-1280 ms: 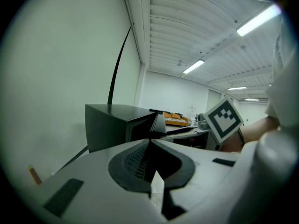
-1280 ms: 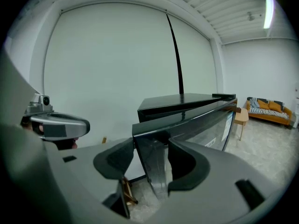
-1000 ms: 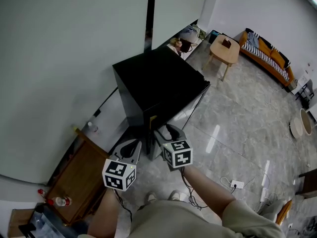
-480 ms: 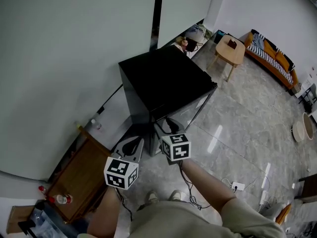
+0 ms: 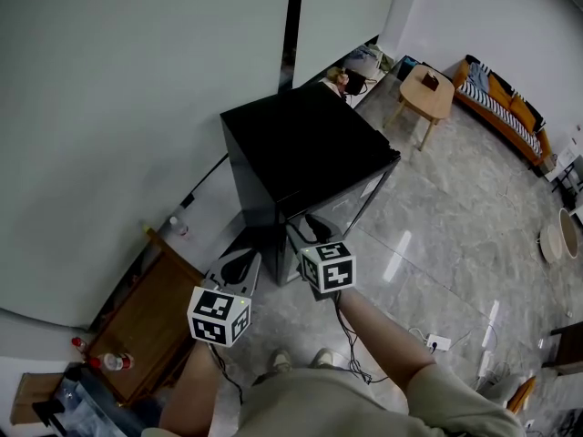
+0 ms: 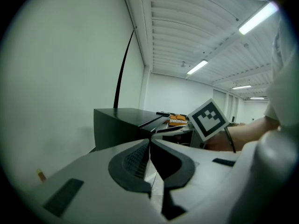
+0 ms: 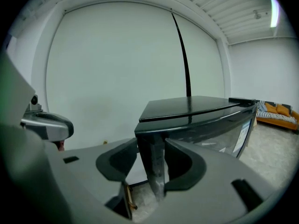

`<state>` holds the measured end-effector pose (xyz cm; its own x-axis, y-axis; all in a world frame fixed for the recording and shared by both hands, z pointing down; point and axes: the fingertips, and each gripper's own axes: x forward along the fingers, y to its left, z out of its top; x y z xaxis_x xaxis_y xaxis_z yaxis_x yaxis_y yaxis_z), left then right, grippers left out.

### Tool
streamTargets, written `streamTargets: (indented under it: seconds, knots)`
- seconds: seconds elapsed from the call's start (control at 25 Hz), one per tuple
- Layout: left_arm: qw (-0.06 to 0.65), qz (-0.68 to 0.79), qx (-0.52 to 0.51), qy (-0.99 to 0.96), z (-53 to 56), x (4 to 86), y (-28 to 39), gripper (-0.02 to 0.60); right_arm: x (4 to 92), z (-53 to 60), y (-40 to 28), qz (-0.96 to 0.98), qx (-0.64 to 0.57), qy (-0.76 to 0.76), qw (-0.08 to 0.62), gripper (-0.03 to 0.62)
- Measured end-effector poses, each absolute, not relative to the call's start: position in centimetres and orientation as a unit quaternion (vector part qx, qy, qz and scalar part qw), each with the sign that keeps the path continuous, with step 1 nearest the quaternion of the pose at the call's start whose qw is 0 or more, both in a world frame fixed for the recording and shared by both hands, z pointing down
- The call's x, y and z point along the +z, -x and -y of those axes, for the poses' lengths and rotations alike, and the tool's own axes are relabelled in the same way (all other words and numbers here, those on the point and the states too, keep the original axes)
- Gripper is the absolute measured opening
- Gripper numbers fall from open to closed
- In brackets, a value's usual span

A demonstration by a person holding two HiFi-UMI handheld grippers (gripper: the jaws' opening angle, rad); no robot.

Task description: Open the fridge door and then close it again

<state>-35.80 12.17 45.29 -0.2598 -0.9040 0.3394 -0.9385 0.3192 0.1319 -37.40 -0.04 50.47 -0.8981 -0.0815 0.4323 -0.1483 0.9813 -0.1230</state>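
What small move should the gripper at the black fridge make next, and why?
Probably finish closing the right gripper on the near edge of the fridge door before pulling. Its jaws are closing with that edge between them, but the pads do not seem to be clamped on it yet.

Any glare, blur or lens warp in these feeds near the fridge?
Head view: sharp, fisheye-bent walls, light streaks glaring on the floor. Left gripper view: dark vignette, shut left tool close and soft. Right gripper view: vignetted too; fridge edge between the closing jaws of the right tool is readable.
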Motion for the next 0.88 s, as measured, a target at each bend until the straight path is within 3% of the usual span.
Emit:
streamTargets:
  seconds: [0.36,0.88]
  knots:
    - [0.141,0.800,0.066,-0.580,-12.4,42.1,34.4,0.011,44.2,0.0,33.6,0.983,0.067,-0.035,0.170,0.083]
    - [0.066,0.775,0.073,-0.624,-10.0,35.0,26.0,0.011,32.9,2.1,21.7,0.993,0.047,-0.065,0.082,0.034]
